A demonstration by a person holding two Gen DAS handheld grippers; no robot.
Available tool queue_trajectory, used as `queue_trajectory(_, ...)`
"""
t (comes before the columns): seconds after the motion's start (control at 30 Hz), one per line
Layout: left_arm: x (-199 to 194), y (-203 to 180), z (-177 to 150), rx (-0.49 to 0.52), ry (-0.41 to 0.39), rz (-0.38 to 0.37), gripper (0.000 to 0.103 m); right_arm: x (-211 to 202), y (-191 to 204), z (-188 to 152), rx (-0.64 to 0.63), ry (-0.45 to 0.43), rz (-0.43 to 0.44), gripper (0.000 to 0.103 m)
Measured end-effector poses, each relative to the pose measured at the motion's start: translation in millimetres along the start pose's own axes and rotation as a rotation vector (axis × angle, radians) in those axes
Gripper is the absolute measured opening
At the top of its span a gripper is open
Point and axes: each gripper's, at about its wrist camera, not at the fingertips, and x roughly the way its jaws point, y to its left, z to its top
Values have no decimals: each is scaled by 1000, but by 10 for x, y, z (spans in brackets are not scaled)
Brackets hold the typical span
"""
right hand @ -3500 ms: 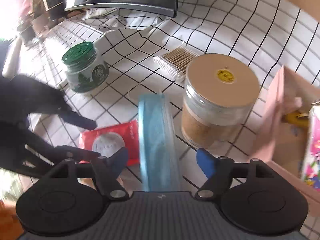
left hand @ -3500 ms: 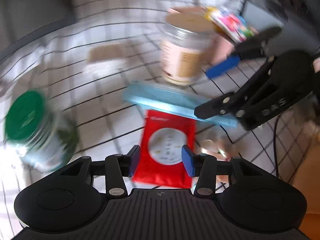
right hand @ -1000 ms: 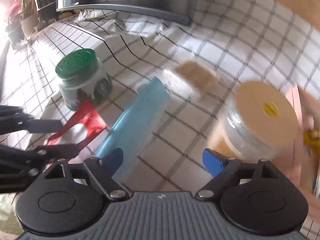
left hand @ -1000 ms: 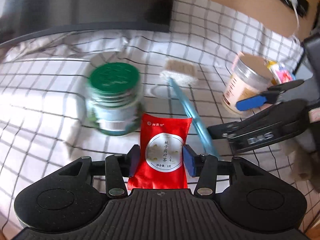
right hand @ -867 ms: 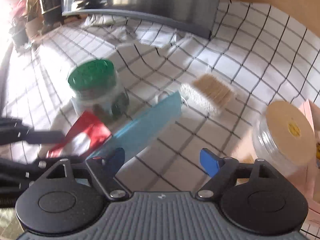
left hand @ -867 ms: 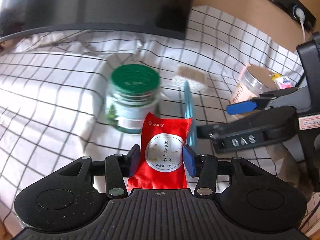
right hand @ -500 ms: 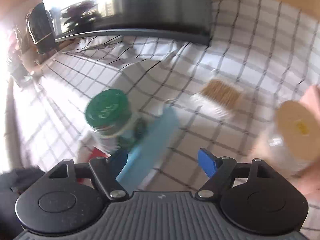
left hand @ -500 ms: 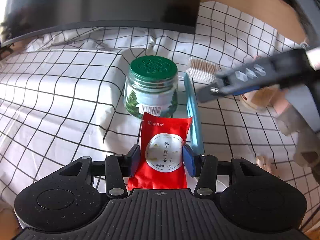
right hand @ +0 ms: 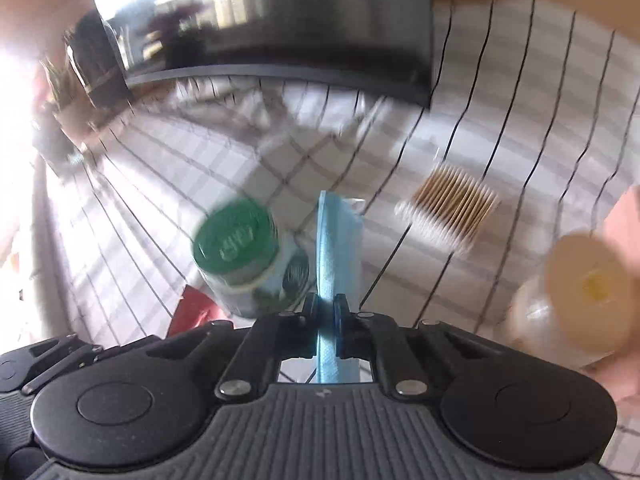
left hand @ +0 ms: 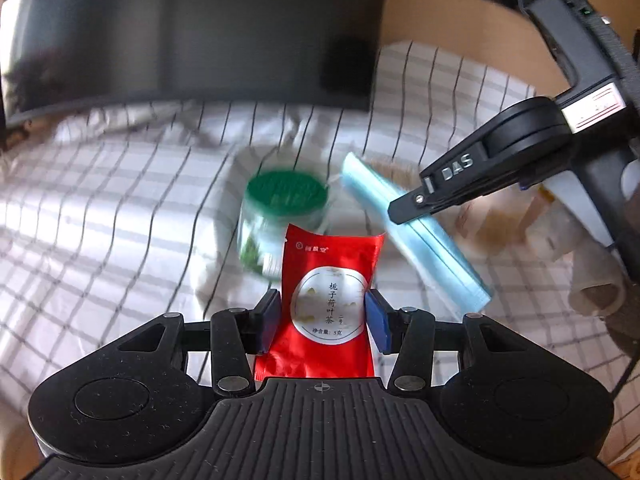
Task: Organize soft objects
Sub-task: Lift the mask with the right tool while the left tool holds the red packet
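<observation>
My left gripper [left hand: 325,314] is shut on a red tea sachet [left hand: 328,300] with a white round label and holds it above the checked cloth. My right gripper [right hand: 327,312] is shut on a flat pack of blue face masks [right hand: 335,248], held on edge. In the left wrist view the right gripper's finger pinches the blue pack [left hand: 416,236] to the right of the sachet. A corner of the red sachet [right hand: 194,310] shows low left in the right wrist view.
A green-lidded glass jar [left hand: 282,216] stands on the cloth just behind the sachet, also in the right wrist view [right hand: 244,256]. A bundle of cotton swabs [right hand: 448,204] lies further back. A tan-lidded jar [right hand: 576,300] stands at the right. A dark monitor [left hand: 192,32] is behind.
My right gripper has shut on the blue mask pack and lifted it. My left gripper still holds the red sachet. Both views have shifted and blurred.
</observation>
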Motion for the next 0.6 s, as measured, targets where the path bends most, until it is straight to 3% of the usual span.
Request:
queue_trajectory(0.13, -170, -116, 337, 18, -80, 21, 51, -573, -125, 210, -20, -113, 9, 7)
queue_trajectory(0.3, -231, -245, 818, -28, -152, 11, 51, -1353, -426, 443, -16, -271, 2, 7)
queue_trajectory(0.47, -106, -593, 1192, -60, -164, -62, 51, -1972, -889, 409, 3, -388, -53, 7)
queue_trajectory(0.6, 73, -1080, 1398, -30, -166, -125, 51, -2336, -1377, 290, 61, -447, -104, 7)
